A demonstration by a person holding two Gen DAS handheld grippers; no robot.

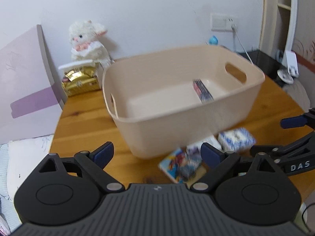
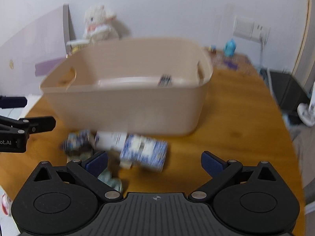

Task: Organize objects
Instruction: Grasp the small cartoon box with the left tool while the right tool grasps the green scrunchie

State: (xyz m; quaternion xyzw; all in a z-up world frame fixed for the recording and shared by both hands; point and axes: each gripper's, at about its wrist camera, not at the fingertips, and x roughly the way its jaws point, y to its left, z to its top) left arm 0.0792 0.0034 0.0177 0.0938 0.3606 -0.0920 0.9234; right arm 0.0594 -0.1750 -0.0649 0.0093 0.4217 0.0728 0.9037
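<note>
Beige basket (image 1: 196,122) on wooden worktop (image 1: 82,122), one card pack (image 1: 202,90) inside. Blue-white box (image 2: 144,152) and small packs just before basket. Left gripper (image 1: 157,154) and right gripper (image 2: 154,162) fingers spread, holding nothing.

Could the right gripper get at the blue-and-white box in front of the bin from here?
Probably yes. The right gripper is open, and the blue-and-white box lies on the table just ahead, in front of the beige bin, nothing between them.

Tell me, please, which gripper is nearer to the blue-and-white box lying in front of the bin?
Right, I'd judge. The right gripper is open just short of the blue-and-white box. The left gripper is open farther to its left, over the colourful card pack.
</note>
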